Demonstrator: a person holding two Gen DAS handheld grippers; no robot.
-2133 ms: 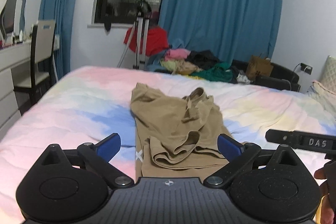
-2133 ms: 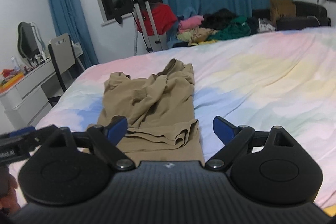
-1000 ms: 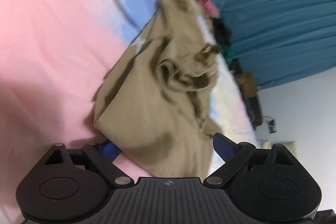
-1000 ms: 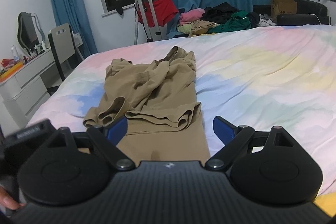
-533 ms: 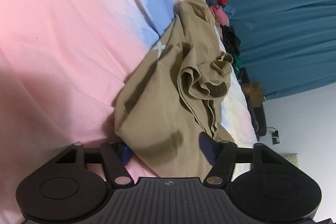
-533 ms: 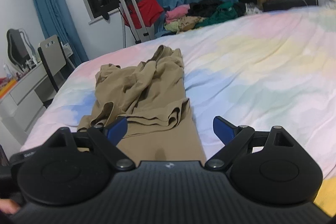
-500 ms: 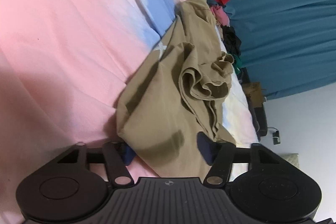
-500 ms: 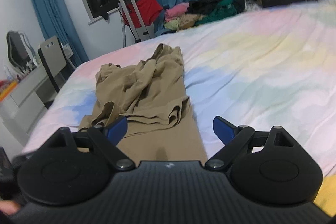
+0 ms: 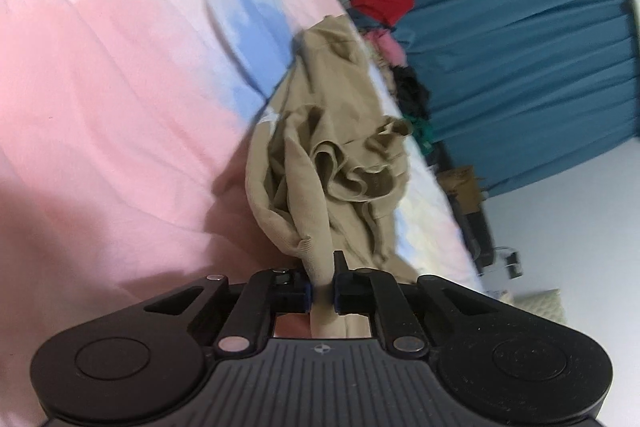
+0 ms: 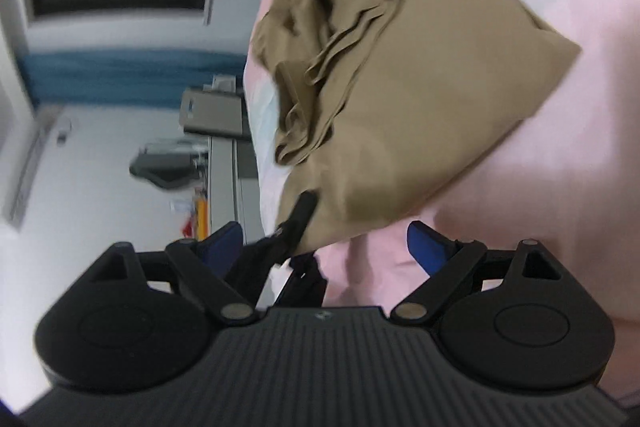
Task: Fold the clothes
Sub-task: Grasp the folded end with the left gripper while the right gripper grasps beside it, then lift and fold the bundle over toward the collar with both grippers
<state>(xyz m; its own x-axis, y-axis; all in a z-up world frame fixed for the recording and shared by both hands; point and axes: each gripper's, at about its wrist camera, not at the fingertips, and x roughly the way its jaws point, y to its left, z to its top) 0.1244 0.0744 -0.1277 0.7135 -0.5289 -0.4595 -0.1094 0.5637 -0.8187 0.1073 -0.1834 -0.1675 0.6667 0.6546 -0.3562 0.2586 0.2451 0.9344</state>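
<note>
Pastel bed [image 9: 120, 107] carries the tan garment [image 9: 328, 147], soft, light, droopy, part bunched. Left gripper [image 9: 322, 293] is clamped on its near hem corner. Right gripper [image 10: 324, 243] gapes wide, empty, by the other corner [image 10: 560, 55], the likely grab point.

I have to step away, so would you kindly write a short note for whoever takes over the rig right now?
Left gripper: shut on a near corner of the tan garment, lifting that edge off the bed.
Right gripper: open, turned sideways beside the near hem, holding nothing.
Garment: its far end lies bunched on the pastel bedsheet; the other near corner is free.
Done: one corner gripped; no clean fold visible.
Left: probably grip the free corner with the right gripper, spread the garment flat, then fold it.
</note>
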